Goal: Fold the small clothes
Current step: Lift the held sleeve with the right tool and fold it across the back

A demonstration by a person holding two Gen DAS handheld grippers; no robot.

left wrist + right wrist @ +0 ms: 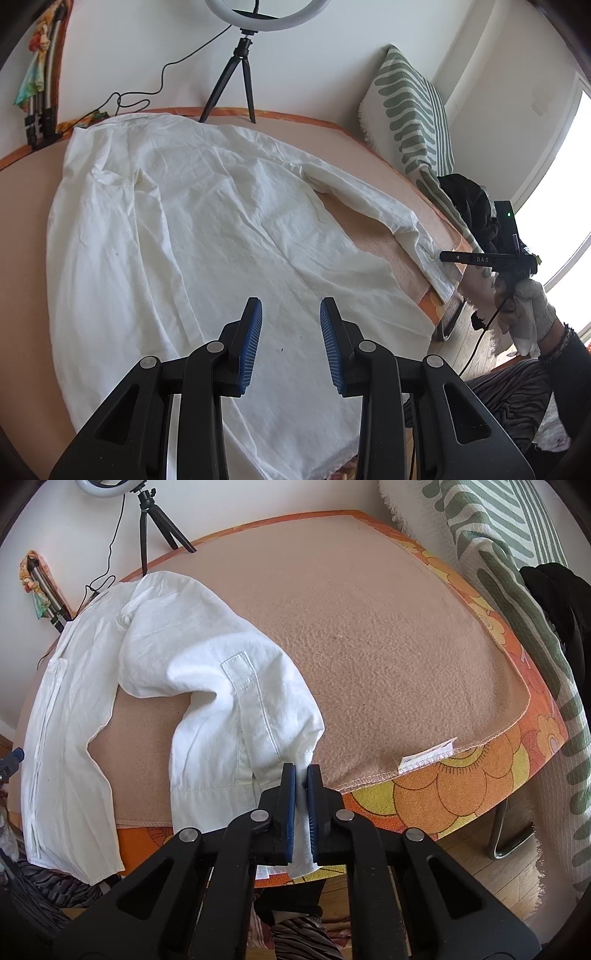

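Two grippers on show, and one white shirt (192, 229) spread flat across the peach blanket (369, 657) on the table. Left gripper (291, 321) hangs above the shirt's lower body, blue pads wide apart, nothing between them. Over at the table's near edge, the right gripper (301, 775) has its pads pressed together on the cuff of the sleeve (236, 701), white cloth squeezed in the slot and poking out below. That sleeve runs out from the shirt's body across the blanket to the table edge. At the back stands a ring light on a tripod (236, 85) against the wall, and a green-and-white patterned cloth (410, 110) sits at the far right, dark clothing (469, 203) heaped against it.
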